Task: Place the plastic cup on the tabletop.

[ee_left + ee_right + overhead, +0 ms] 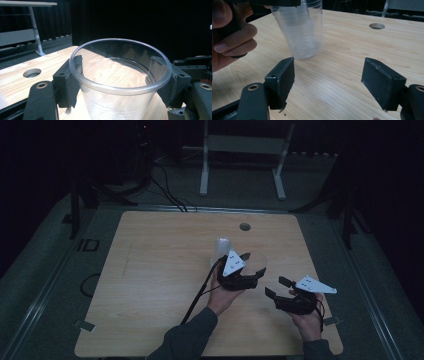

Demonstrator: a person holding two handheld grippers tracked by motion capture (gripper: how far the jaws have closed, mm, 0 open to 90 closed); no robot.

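A clear plastic cup [120, 90] sits between the jaws of my left gripper [120, 82], which is shut on its wall just under the rim. In the high view the left gripper [252, 263] is over the middle of the wooden table [150, 285], and the cup [256, 262] is faint between its jaws. My right gripper [276, 287] is a little to the right and nearer the person, open and holding nothing. In the right gripper view, the cup [302, 32] hangs tilted just above the table, ahead of the open right gripper [329, 77].
A pale translucent cup-like object [222, 246] stands just behind the left gripper. A round hole [244, 226] is in the table near its far edge. A white frame stand [245, 150] and cables [167, 195] are on the dark floor beyond.
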